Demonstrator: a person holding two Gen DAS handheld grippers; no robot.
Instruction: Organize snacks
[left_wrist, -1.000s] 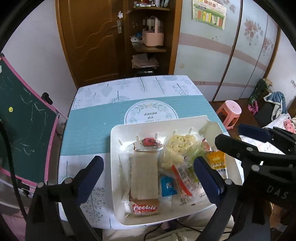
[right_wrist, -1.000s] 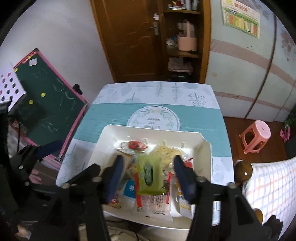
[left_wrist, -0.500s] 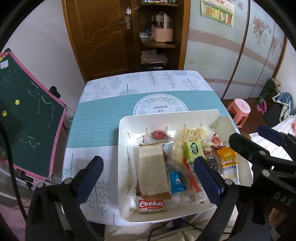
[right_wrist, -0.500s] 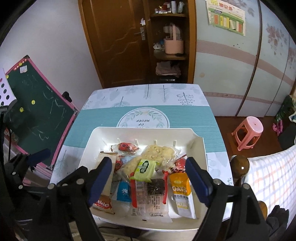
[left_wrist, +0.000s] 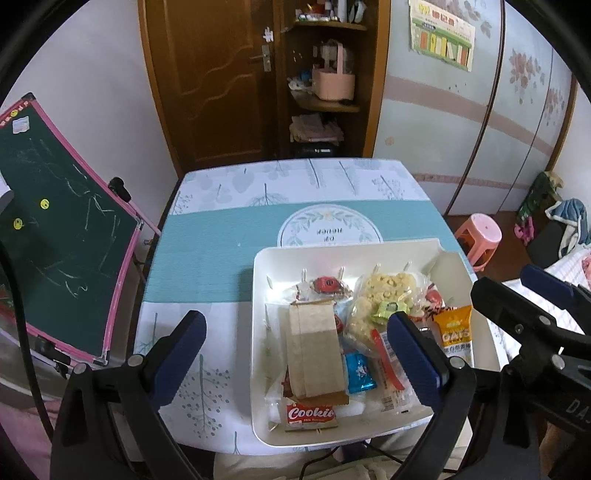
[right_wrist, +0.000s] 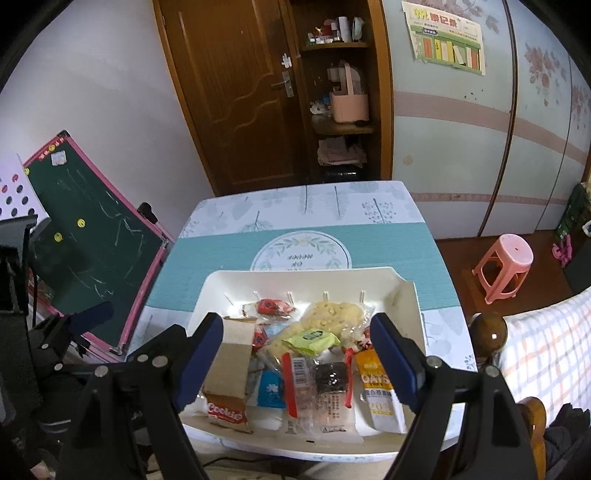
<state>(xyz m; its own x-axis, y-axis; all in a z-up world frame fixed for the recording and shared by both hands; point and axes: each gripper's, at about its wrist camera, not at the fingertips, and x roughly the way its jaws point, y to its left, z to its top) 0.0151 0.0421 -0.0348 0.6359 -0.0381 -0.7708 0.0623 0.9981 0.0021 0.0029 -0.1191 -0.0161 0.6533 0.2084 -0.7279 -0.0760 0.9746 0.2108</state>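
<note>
Both grippers, left gripper (left_wrist: 295, 356) and right gripper (right_wrist: 297, 363), are hovering fingers apart over light, crinkly, slippery snack packets (right_wrist: 317, 384), best pinched at the 6 o'clock seams.

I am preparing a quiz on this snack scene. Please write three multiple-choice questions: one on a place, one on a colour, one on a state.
1. Where are the snacks?
A. in the white tray
B. on the stool
C. on the chalkboard

2. What colour is the small stool?
A. green
B. pink
C. black

3. How is the right gripper?
A. shut on a packet
B. shut, empty
C. open, empty

Answers:
1 A: the packets lie inside the white tray.
2 B: the stool is pink.
3 C: the right gripper has its fingers wide apart above the snacks, gripping nothing.
</note>
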